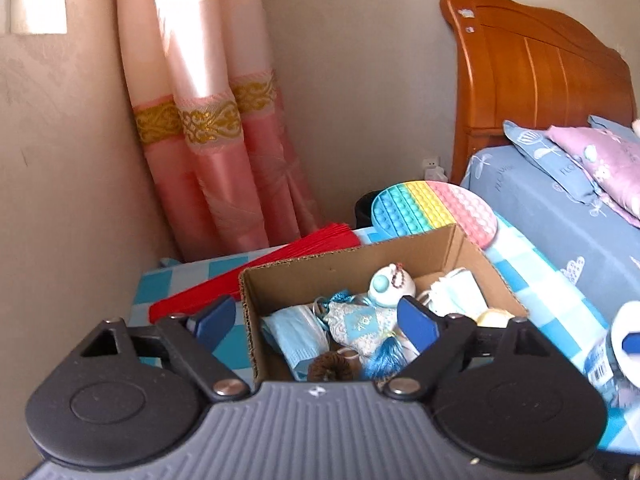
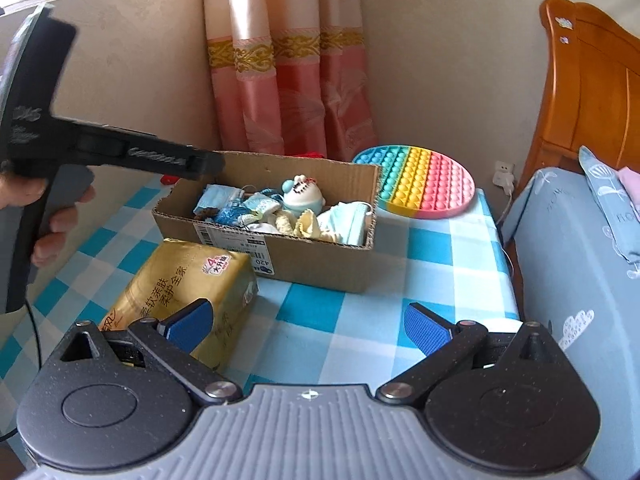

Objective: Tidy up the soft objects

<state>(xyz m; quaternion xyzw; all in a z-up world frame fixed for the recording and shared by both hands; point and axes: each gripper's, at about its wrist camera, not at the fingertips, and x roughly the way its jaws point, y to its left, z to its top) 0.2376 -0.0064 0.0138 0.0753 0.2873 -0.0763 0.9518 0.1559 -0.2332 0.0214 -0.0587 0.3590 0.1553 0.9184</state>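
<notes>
Right wrist view: both sets of fingers are wide open and hold nothing. Next, the right gripper (image 2: 308, 326) should squeeze the gold tissue pack (image 2: 180, 280) at lower left gently, then lift it to the box (image 2: 320, 264).

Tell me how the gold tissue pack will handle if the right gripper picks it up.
The tissue pack looks soft and plump, so it will likely squash between the pads. Its glossy wrapper may be slippery. It is probably light for its size and, lying flat on the table, unlikely to roll.

Our left gripper (image 1: 318, 318) tilted down, jaws wide and empty, our right gripper (image 2: 308, 326) likewise, our left hand (image 2: 48, 216) gripping its handle
</notes>
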